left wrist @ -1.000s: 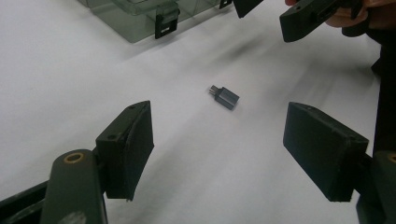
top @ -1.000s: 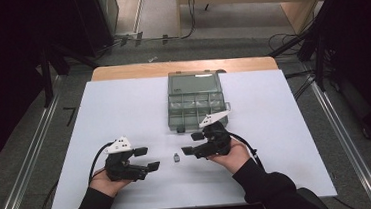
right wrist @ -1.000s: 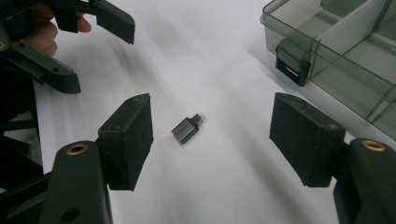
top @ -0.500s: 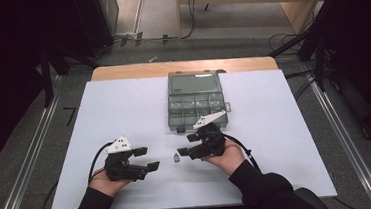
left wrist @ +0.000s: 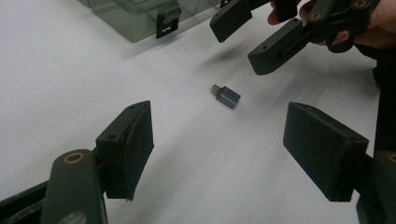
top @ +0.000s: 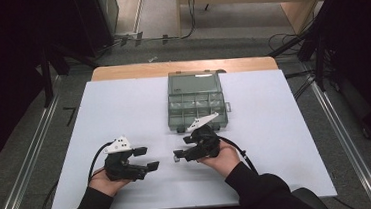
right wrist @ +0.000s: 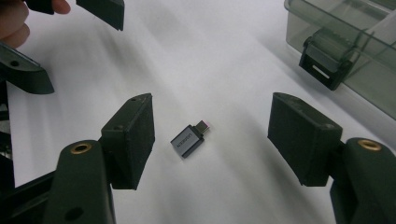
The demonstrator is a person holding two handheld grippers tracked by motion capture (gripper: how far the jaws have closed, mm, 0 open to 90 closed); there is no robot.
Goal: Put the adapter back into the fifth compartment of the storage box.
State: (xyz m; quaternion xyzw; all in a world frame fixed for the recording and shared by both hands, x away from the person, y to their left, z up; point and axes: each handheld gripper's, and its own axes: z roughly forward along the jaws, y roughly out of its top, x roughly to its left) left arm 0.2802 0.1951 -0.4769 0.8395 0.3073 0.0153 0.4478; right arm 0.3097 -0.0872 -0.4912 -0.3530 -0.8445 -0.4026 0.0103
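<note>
Grippers sit low on the white table [top: 285, 126], both with jaws spread wide: left gripper [top: 147, 158], right gripper [top: 181, 155]. Little grey adapter [right wrist: 189, 139] lies flat between them, untouched. Further back, a clear plastic organizer box [top: 196, 101] sits shut.

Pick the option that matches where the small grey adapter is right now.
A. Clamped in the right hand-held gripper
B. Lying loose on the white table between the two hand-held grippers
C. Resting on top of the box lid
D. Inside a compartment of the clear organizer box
B: the small grey adapter lies flat on the white table, untouched between the open jaws of the right hand-held gripper, with the left hand-held gripper facing it and the organizer box farther back.
</note>
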